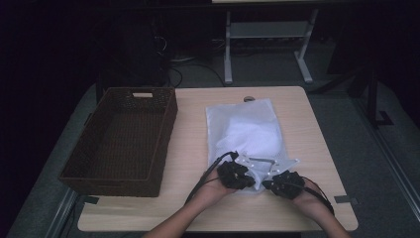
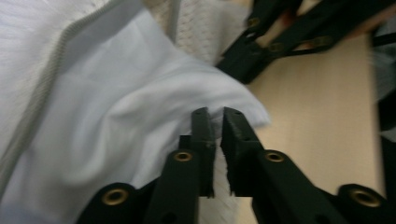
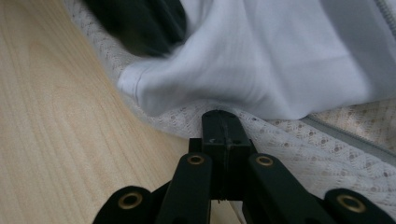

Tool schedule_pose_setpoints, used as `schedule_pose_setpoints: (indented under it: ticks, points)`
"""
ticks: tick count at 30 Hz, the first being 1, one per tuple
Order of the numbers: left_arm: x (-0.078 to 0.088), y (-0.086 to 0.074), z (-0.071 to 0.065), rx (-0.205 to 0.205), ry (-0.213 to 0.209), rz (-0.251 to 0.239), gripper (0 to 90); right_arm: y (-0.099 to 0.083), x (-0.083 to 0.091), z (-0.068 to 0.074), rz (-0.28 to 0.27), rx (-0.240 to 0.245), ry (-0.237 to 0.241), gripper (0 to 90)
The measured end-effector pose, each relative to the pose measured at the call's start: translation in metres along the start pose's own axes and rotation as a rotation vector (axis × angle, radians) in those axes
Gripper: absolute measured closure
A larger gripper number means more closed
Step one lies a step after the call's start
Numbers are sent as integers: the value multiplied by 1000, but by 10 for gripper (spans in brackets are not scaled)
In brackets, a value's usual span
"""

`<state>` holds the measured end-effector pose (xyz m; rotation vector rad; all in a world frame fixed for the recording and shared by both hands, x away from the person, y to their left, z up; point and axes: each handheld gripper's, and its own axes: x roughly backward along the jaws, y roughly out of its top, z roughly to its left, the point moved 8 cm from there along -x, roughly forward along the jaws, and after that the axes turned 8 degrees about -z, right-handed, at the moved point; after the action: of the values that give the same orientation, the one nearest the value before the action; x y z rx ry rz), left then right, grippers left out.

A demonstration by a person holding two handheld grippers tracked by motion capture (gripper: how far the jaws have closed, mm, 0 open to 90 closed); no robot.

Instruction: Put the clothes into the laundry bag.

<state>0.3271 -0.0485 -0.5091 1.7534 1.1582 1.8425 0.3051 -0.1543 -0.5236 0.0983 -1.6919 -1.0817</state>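
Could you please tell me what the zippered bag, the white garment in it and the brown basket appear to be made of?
The zippered bag looks like white synthetic mesh, given its open honeycomb holes. The white garment seems a smooth, matte knit fabric; it folds softly and shows a stitched hem. The brown basket looks like woven wicker or rattan, by its ribbed dark-brown walls, though paper cord is possible.

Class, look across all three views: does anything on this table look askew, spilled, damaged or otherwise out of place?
Nothing is spilled or damaged. One oddity: white cloth bulges out of the open mesh laundry bag at its near end, where the left gripper pinches the cloth and the right gripper is clamped on the bag's mesh edge. The wicker basket sits square.
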Motion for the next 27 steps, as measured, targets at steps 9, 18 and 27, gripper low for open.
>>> schedule_pose_setpoints:
  ticks: [9,18,27]
  points:
    - [-9,11,49,55,211,4,899,0,0,2,12,35,-8,897]
    - [-4,11,78,133,247,-17,899,2,1,4,47,76,-17,896]
    - [-4,13,79,149,243,-27,900,32,-18,-1,-17,54,-49,897]
